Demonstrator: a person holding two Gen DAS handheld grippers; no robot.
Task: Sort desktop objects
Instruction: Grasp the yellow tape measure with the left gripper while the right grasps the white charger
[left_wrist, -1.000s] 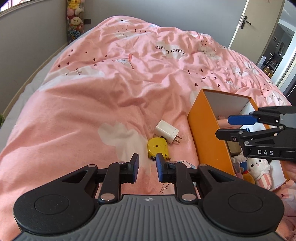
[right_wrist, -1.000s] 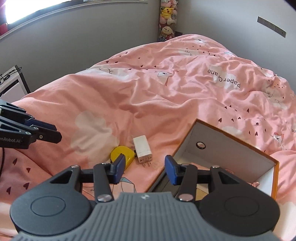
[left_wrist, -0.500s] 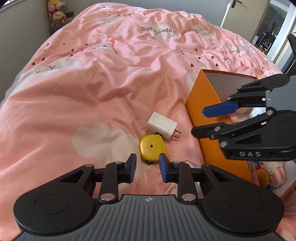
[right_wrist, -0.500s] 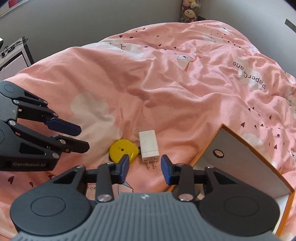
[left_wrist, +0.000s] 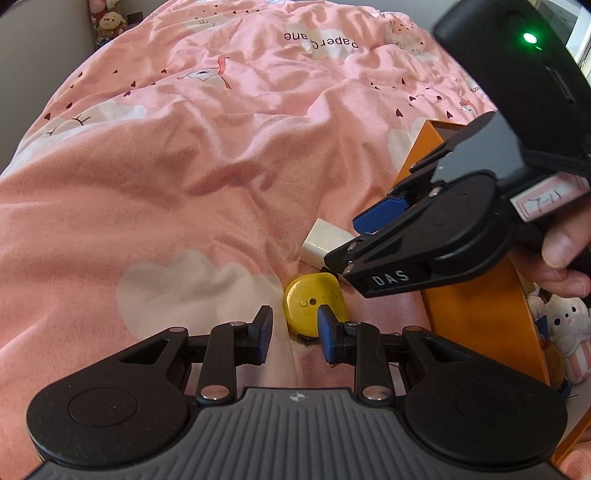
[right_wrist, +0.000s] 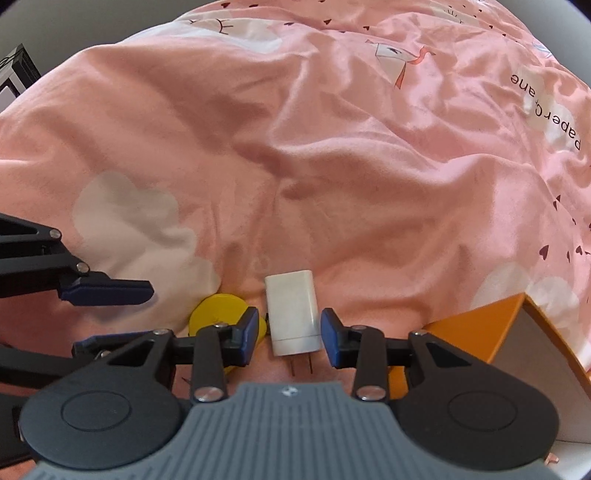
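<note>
A yellow tape measure (left_wrist: 313, 302) lies on the pink bedspread, just ahead of my left gripper (left_wrist: 294, 334), which is open with its right pad over the measure's near edge. A white charger plug (right_wrist: 293, 312) lies beside it, prongs toward me. My right gripper (right_wrist: 289, 330) is open with the charger between its blue pads, apart from both. In the left wrist view the right gripper (left_wrist: 354, 240) hangs over the charger (left_wrist: 322, 242) and hides part of it. The tape measure (right_wrist: 218, 312) shows left of the charger in the right wrist view.
An open orange box (left_wrist: 476, 314) stands to the right of both items; a plush toy (left_wrist: 569, 332) lies inside it. Its corner shows in the right wrist view (right_wrist: 480, 325). The wrinkled pink bedspread (left_wrist: 184, 166) spreads left and ahead. Plush toys (left_wrist: 110, 26) sit at the far wall.
Both grippers have come down and closer to the bed. The right gripper moved left over the charger and now straddles it. The left gripper closed in on the tape measure.
</note>
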